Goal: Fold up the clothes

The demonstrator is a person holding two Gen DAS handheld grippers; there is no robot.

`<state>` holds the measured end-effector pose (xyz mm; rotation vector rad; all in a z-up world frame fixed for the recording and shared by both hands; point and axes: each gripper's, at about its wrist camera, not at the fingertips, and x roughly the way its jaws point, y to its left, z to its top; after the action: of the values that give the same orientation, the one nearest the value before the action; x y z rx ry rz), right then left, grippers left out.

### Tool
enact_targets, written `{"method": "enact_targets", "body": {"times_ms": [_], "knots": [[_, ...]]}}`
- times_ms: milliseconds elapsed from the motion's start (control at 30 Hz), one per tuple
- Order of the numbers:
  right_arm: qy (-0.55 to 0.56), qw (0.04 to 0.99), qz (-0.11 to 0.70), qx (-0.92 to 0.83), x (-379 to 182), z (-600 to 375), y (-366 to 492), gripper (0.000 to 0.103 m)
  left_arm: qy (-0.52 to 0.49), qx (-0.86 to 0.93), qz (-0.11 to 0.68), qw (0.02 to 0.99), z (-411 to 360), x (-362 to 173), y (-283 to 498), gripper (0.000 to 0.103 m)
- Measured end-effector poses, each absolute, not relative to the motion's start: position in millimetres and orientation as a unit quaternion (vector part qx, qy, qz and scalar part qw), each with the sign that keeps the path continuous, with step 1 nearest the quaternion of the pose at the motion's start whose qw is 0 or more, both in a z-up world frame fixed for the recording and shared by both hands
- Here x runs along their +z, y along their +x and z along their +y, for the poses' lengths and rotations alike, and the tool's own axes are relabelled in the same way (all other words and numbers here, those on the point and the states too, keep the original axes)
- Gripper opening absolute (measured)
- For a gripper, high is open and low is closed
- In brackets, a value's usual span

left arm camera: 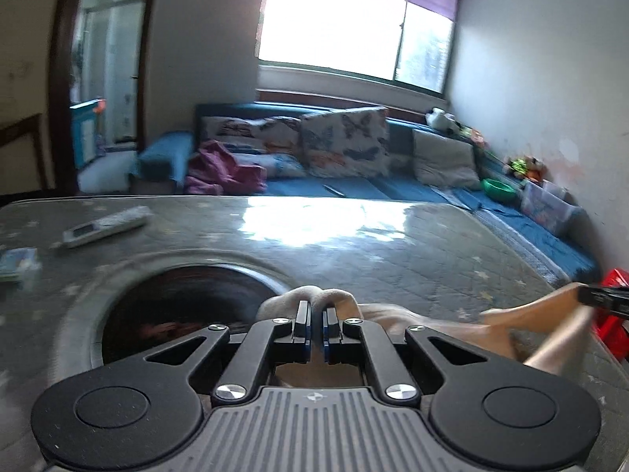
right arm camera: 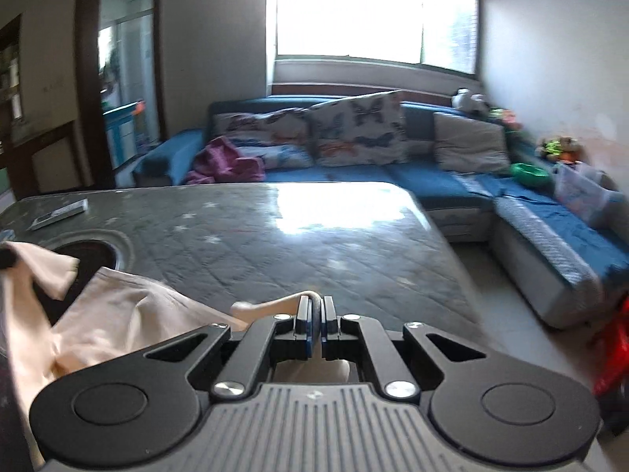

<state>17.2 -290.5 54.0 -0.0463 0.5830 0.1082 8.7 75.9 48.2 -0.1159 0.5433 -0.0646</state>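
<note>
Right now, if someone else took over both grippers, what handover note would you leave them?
Left gripper: shut on the cream garment.
Right gripper: shut on another part of the same garment.
The garment hangs bunched between them over the near edge of the grey table; a remote lies at far left.
Done: both grips taken.
Left: spread it flat on the table, then make every fold; none visible yet.

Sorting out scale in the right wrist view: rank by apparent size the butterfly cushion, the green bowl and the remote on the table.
1. butterfly cushion
2. green bowl
3. remote
The last two look close; distance makes that order unsure.
</note>
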Motion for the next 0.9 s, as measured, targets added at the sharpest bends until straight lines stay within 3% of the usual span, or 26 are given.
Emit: {"method": "enact_targets", "body": {"times_ms": [267,533,633,733,800,900], "knots": [[0.042,0.954,0.297,-0.009,38,-340,-32,0.004,-0.075,0.036,0.276,0.958,126,45,-53,0.006],[0.078,0.932,0.343,-0.084,2,-383,-68,0.004,-0.083,0.061,0.349,0.931,147,3,-84,0.006],[0.084,0.929,0.351,-0.085,3,-395,-73,0.007,-0.077,0.058,0.36,0.928,148,-2,-88,0.011],[0.068,0.934,0.342,-0.073,10,-392,-71,0.009,-0.065,0.058,0.354,0.931,145,1,-92,0.022],[0.059,0.937,0.341,-0.053,13,-383,-62,0.009,-0.06,0.058,0.347,0.934,145,6,-92,0.041],[0.038,0.938,0.345,-0.019,13,-362,-46,0.012,-0.05,0.056,0.332,0.94,143,15,-95,0.047]]}}
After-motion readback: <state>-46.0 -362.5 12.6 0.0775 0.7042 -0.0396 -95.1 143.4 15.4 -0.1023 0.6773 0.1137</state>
